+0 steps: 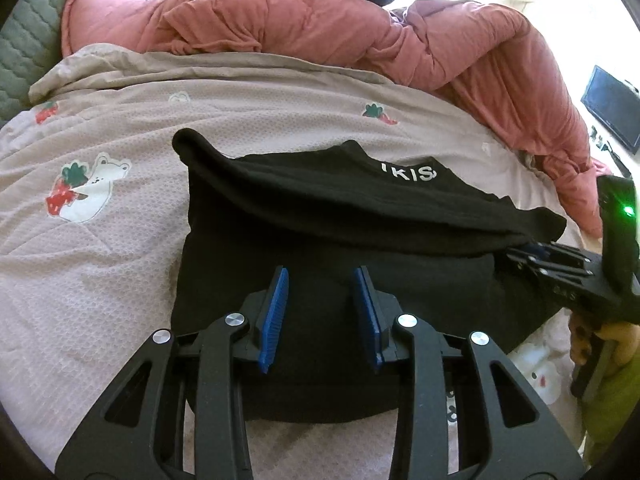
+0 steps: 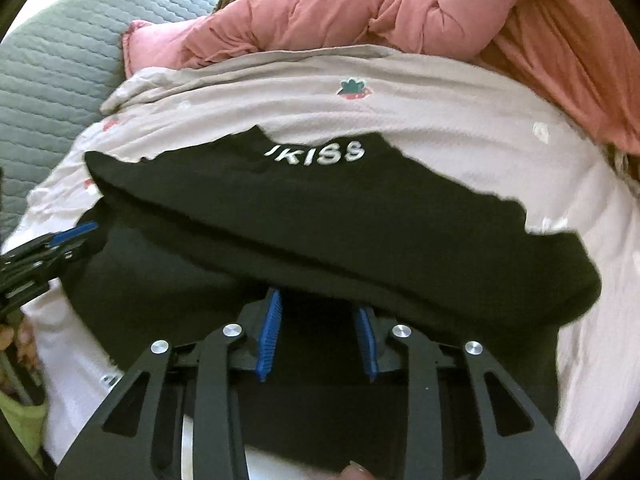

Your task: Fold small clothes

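Observation:
A small black garment (image 1: 320, 208) with white lettering (image 2: 316, 152) lies on a pale printed bedsheet (image 1: 100, 240). Its far part is folded over towards me, forming a thick ridge across the middle. My left gripper (image 1: 322, 272) hovers over the near part, blue pads apart, nothing pinched between them. In the right wrist view it comes in at the garment's left edge (image 2: 90, 227). My right gripper (image 2: 318, 300) has its pads apart with their tips tucked under the fold's edge, hidden by cloth. In the left wrist view the right gripper (image 1: 516, 250) meets the right end of the fold.
A bunched pink duvet (image 1: 320, 28) runs along the back and right of the bed. A grey quilted cover (image 1: 28, 40) lies at the far left. A dark screen (image 1: 612, 108) stands beyond the bed on the right. A hand (image 1: 588, 336) holds the right gripper's handle.

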`<state>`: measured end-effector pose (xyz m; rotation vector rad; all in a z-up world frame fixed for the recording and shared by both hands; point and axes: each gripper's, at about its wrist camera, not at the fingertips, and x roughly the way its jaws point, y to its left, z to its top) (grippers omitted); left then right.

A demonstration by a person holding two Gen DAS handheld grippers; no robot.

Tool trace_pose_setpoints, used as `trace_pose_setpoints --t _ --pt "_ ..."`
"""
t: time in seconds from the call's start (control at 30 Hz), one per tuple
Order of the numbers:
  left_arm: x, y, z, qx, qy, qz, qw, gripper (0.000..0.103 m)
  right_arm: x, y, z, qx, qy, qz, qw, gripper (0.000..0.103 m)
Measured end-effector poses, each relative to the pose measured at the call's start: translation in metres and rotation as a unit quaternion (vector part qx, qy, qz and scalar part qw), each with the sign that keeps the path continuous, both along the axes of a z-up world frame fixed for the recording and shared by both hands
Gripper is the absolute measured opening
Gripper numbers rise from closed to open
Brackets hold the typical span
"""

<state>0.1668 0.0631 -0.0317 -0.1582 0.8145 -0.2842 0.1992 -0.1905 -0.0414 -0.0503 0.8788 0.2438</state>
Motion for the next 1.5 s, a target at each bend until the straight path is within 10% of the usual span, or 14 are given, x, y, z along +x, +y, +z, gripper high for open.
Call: trace_pose_setpoints --t 0.63,1.07,1.5 --pt "0.039 0.002 0.000 -0.022 0.013 -0.010 0.9996 0.040 0.094 -0.032 0.011 0.068 0.024 -0.043 0.996 0.032" --pt "0.076 0.054 0.022 -0.041 0.020 0.064 0.9969 0.053 0.039 -0.109 0.081 0.073 -0.108 -0.085 0.988 0.055" --pt "0.102 0.070 0.002 -0.072 0.019 0.025 0.9969 0.069 0.059 -0.130 0.016 0.039 -0.013 -0.120 0.992 0.065"
